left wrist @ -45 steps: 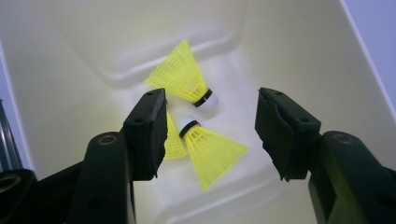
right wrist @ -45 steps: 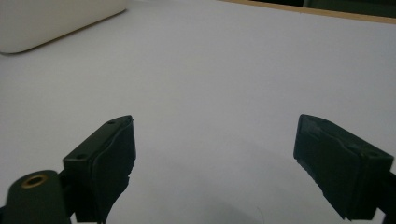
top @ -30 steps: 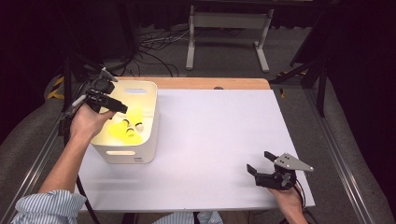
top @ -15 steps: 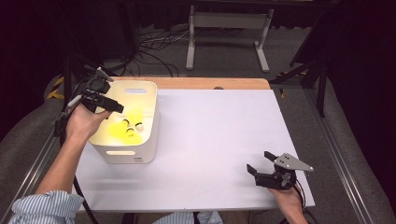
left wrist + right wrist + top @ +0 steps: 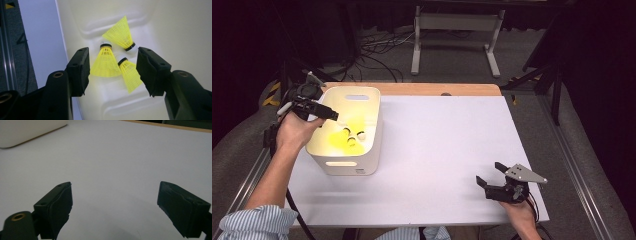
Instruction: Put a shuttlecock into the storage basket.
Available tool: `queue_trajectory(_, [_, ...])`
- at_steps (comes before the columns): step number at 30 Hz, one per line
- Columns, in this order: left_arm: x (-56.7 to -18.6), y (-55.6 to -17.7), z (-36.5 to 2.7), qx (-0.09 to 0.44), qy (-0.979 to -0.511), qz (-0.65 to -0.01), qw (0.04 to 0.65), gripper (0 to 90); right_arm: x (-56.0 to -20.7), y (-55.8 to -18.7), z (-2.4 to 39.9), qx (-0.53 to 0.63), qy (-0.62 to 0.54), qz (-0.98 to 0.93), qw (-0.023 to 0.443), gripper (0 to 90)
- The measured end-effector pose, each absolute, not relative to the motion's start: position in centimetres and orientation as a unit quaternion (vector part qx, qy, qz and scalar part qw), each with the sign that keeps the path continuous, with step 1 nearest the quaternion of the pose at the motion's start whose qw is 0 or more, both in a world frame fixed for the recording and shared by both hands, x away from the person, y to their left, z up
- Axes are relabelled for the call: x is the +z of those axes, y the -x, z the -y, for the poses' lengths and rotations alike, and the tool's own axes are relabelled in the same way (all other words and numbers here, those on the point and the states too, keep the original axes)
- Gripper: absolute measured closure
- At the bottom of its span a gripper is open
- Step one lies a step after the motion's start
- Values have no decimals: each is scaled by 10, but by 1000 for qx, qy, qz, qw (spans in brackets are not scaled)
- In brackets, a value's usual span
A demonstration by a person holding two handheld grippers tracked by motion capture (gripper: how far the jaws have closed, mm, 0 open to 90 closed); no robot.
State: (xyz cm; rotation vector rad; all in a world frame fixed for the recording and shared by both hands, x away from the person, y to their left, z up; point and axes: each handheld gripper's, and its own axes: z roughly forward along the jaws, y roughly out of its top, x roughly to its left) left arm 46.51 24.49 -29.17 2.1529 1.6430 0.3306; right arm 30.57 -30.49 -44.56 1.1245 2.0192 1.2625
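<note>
3 yellow mesh shuttlecocks [image 5: 107,62] with black-banded white tips.

- The white bin [image 5: 347,165] stands at the table's left side; its four walls block any level approach to the inside, which is open from above.
- Three yellow shuttlecocks [image 5: 106,62] lie close together on the bin floor; bare floor remains around them.
- The left gripper [image 5: 334,116] hangs over the bin's left rim, jaws apart with nothing between them.
- The white tabletop [image 5: 447,145] between the bin and the right gripper [image 5: 489,175] is open for passage.
- The right gripper occupies the near right corner, jaws spread wide.
</note>
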Motion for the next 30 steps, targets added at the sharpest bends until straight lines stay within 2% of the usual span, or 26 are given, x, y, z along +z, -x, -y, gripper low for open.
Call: queue_trajectory(30, [-289,-454,-282,128,-747,-618,208,450,-446,-306,304,463,-412,-743,251,133])
